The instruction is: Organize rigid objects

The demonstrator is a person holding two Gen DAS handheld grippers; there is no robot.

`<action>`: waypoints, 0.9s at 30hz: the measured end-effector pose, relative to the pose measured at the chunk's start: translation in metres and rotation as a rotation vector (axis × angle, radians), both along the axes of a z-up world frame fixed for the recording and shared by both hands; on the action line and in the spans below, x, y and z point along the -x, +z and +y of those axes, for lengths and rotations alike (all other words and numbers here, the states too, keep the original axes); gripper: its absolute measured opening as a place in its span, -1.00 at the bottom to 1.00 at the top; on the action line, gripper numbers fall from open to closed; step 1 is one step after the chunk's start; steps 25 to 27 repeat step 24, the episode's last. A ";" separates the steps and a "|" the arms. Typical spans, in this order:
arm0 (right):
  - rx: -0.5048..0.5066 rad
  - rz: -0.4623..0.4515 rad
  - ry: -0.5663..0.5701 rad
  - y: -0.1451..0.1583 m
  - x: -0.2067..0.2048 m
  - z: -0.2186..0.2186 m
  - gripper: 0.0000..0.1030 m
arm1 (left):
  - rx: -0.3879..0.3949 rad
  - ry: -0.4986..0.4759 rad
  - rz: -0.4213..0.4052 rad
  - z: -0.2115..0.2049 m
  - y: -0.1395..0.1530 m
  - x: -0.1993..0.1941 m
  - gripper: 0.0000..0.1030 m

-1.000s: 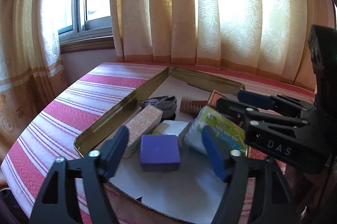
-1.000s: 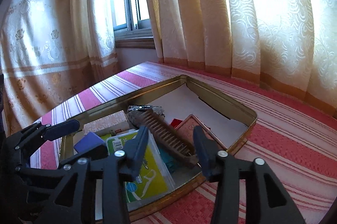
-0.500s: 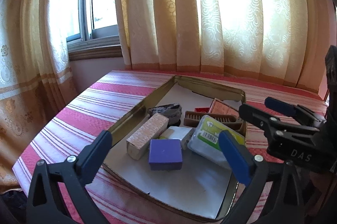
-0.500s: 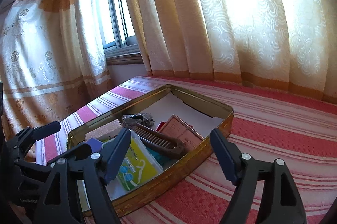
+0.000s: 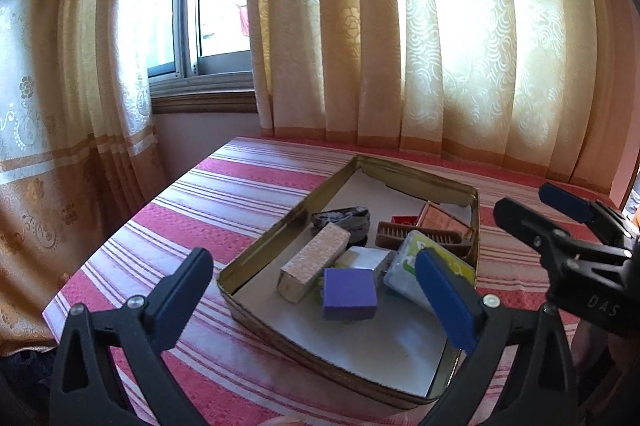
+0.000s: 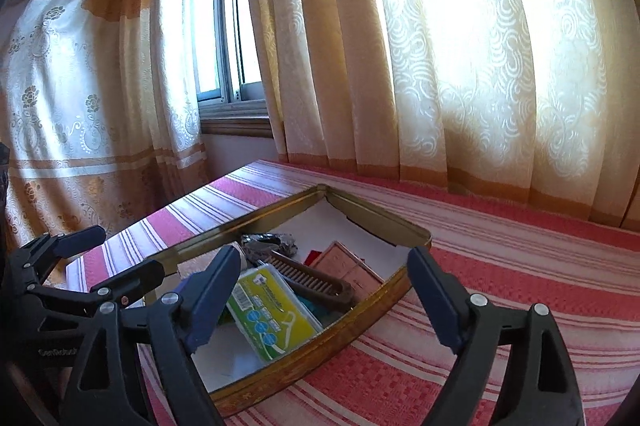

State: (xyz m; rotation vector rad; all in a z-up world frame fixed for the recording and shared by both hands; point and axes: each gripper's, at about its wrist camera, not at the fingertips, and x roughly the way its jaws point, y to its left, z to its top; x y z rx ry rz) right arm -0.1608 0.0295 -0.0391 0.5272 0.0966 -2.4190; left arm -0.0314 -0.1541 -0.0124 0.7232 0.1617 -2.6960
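A gold metal tin (image 5: 280, 230) (image 6: 376, 218) sits on a red striped tablecloth. It holds a purple block (image 5: 350, 294), a tan patterned box (image 5: 316, 262), a white box (image 5: 368, 258), a green-yellow floss pack (image 5: 404, 274) (image 6: 272, 310), a brown comb (image 5: 416, 236) (image 6: 316, 278), a pink box (image 5: 444, 216) (image 6: 348, 266) and a crumpled grey wrapper (image 5: 344, 216) (image 6: 272, 240). My left gripper (image 5: 316, 302) is open and empty, held back above the tin's near side. My right gripper (image 6: 324, 302) is open and empty above the tin's right edge; it also shows in the left wrist view (image 5: 560, 222).
The red striped table (image 5: 224, 202) (image 6: 520, 266) stands against cream curtains (image 5: 400, 26) and a window (image 5: 216, 6). The table's left edge drops off beside the curtain. The left gripper shows at the lower left of the right wrist view (image 6: 68, 266).
Both grippers have opened wide and drawn back and up from the tin. The comb and the purple block now lie in the tin, free of the fingers.
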 end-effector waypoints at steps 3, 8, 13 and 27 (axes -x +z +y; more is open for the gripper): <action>-0.001 0.019 0.008 0.007 -0.006 -0.002 0.69 | -0.020 0.002 -0.002 -0.005 0.002 -0.002 0.99; -0.014 0.041 0.019 0.013 -0.013 -0.006 0.70 | -0.034 0.015 -0.005 -0.012 0.002 -0.004 0.99; -0.020 0.042 0.028 0.012 -0.013 -0.009 0.70 | -0.030 0.027 -0.010 -0.015 -0.003 -0.003 0.99; -0.015 0.035 0.029 0.010 -0.013 -0.007 0.70 | 0.007 0.015 -0.011 -0.005 -0.002 -0.004 1.00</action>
